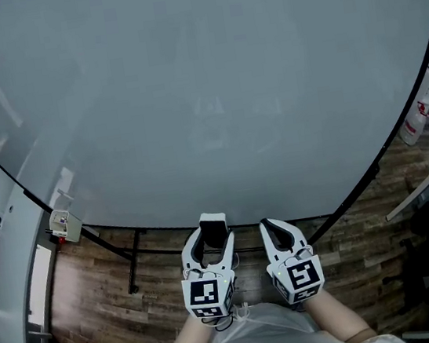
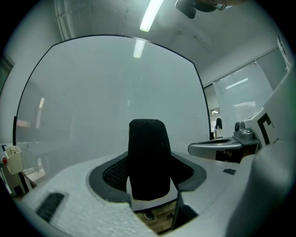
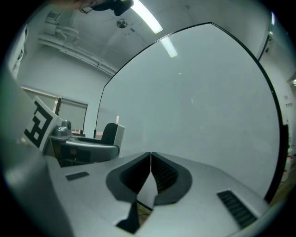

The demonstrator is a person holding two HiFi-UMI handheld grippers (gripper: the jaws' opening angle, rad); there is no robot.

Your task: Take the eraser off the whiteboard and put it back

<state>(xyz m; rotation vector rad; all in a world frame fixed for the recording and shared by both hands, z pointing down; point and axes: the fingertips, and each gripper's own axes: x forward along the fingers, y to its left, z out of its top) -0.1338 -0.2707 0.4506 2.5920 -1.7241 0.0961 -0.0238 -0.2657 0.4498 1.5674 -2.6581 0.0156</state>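
The whiteboard [image 1: 203,89] fills most of the head view, its surface blank. The eraser [image 1: 213,230], white-backed with a black felt face [image 2: 148,157], stands upright between the jaws of my left gripper [image 1: 210,237], which is shut on it just in front of the board's lower edge. From the right gripper view the same eraser [image 3: 112,134] shows at the left. My right gripper [image 1: 280,230] hangs beside the left one, shut with nothing in it, its pads meeting at the tips [image 3: 150,159].
A black stand bar [image 1: 135,257] runs under the board over the wooden floor [image 1: 100,317]. A small white holder [image 1: 62,222] clips to the board's left frame. A spray bottle [image 1: 420,110] and furniture stand at the right.
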